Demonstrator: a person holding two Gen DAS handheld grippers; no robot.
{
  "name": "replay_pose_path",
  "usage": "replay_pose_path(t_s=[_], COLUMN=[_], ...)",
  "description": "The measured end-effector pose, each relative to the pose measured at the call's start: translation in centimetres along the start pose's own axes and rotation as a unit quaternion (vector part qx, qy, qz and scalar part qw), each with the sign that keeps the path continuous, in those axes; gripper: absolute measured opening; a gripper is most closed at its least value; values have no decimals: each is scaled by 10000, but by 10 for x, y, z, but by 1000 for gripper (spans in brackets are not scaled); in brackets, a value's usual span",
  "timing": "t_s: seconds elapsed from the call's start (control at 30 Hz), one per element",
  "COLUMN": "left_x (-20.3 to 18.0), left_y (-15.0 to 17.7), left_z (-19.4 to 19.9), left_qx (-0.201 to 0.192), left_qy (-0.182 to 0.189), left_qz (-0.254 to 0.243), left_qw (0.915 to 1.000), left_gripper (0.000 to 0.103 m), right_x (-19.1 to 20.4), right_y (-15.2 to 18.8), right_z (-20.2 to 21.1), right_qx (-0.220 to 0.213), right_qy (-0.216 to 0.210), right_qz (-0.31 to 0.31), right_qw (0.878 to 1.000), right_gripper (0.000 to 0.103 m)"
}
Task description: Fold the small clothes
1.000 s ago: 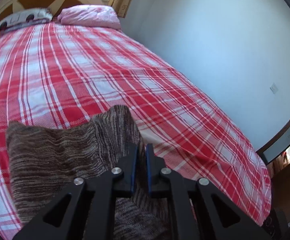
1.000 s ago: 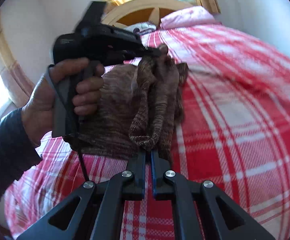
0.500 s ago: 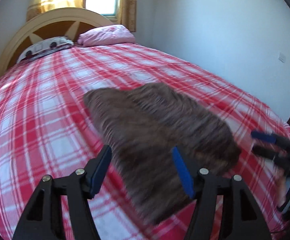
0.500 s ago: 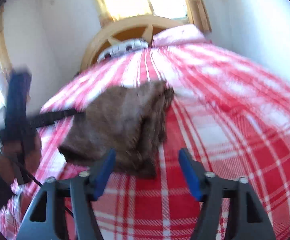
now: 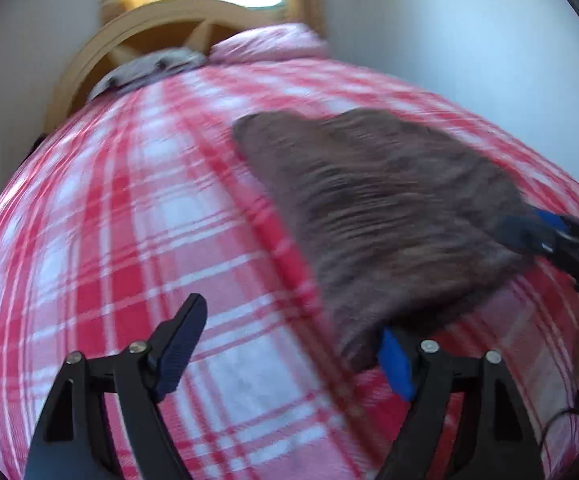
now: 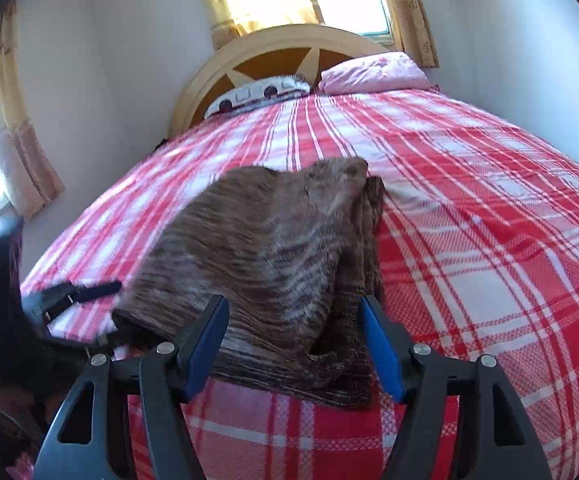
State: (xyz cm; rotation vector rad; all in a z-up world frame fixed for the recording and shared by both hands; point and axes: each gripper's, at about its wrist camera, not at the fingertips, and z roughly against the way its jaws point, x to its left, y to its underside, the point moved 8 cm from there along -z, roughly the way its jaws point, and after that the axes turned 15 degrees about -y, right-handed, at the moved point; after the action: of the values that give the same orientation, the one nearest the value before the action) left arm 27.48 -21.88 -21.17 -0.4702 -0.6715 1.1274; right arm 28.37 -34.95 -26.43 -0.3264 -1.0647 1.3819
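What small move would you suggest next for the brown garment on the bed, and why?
Probably square it up: the brown knit garment lies folded but uneven on the plaid bedspread, and both the right tool and left tool are open, holding nothing.

Brown striped knit garment [image 6: 273,264], folded in layers, lying flat on the red plaid bedspread [image 6: 489,248]

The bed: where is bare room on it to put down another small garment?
Bare bedspread lies right of the brown knit garment, toward the wall, and beyond it up to the pillows. The near edge is crowded: both open grippers, right gripper and left gripper, flank the garment there.
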Motion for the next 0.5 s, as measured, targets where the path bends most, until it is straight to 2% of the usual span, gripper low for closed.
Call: replay_pose_path(t_s=[0.07, 0.1, 0.17, 0.3, 0.37, 0.43, 0.5], left_x=[20, 29, 34, 19, 12, 14, 20], left_y=[13, 21, 23, 24, 25, 21, 11], left_z=[-16, -22, -19, -2, 17, 34, 54], left_qx=[499, 697, 674, 429, 129, -204, -621], left_qy=[-253, -60, 88, 35, 138, 172, 163], left_qz=[295, 616, 738, 286, 111, 56, 56], left_qw=[9980, 9956, 9950, 9987, 9998, 9996, 9979], left_gripper=[95, 98, 98, 97, 97, 97, 98], right_x=[-15, -22, -26, -21, -22, -23, -21], right_y=[4, 7, 9, 10, 9, 4, -11], right_z=[-3, -6, -8, -7, 0, 13, 28], right_qx=[135, 249, 308, 384, 352, 182, -172], right_qy=[120, 172, 135, 324, 362, 388, 198], right_qz=[-290, -391, -431, -166, -112, -130, -223], right_qw=[9994, 9988, 9985, 9986, 9987, 9990, 9994], right_gripper=[68, 68, 68, 68, 67, 68, 68])
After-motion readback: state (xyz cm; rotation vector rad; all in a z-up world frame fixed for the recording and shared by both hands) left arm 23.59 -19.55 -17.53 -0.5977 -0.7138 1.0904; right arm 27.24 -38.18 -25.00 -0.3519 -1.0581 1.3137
